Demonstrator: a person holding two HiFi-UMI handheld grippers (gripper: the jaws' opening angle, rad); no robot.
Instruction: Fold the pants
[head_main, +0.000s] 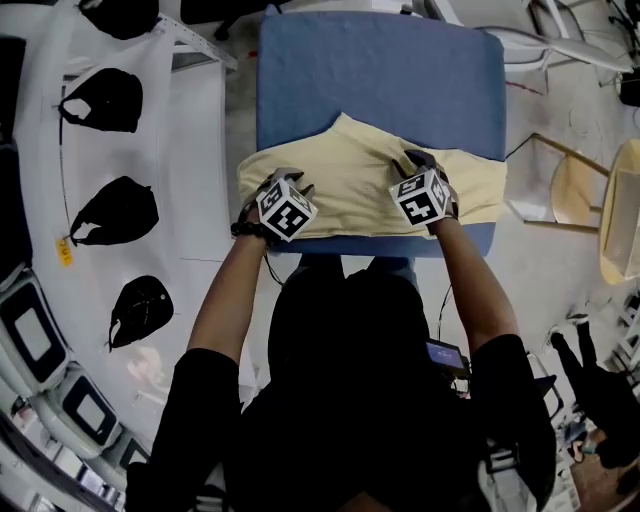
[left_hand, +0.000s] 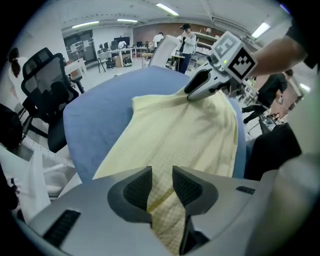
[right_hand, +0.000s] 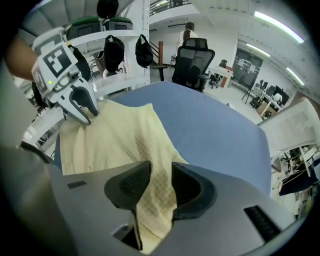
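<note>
Yellow pants (head_main: 350, 180) lie across the blue worktop's (head_main: 380, 80) 6 o'clock edge. The left gripper (left_hand: 161, 186) pinches their cloth toward 9 o'clock. The right gripper (right_hand: 160, 182) pinches it toward 3 o'clock.

Place: we read this as an open-plan office that doubles as a lab.
Seating: we see a black office chair (left_hand: 47, 95).
Background: rows of desks (left_hand: 107, 52) with screens.
Ceiling: long strip lights (left_hand: 167, 9).
Storage: a white rack (right_hand: 120, 35) hung with black caps (right_hand: 114, 50).
</note>
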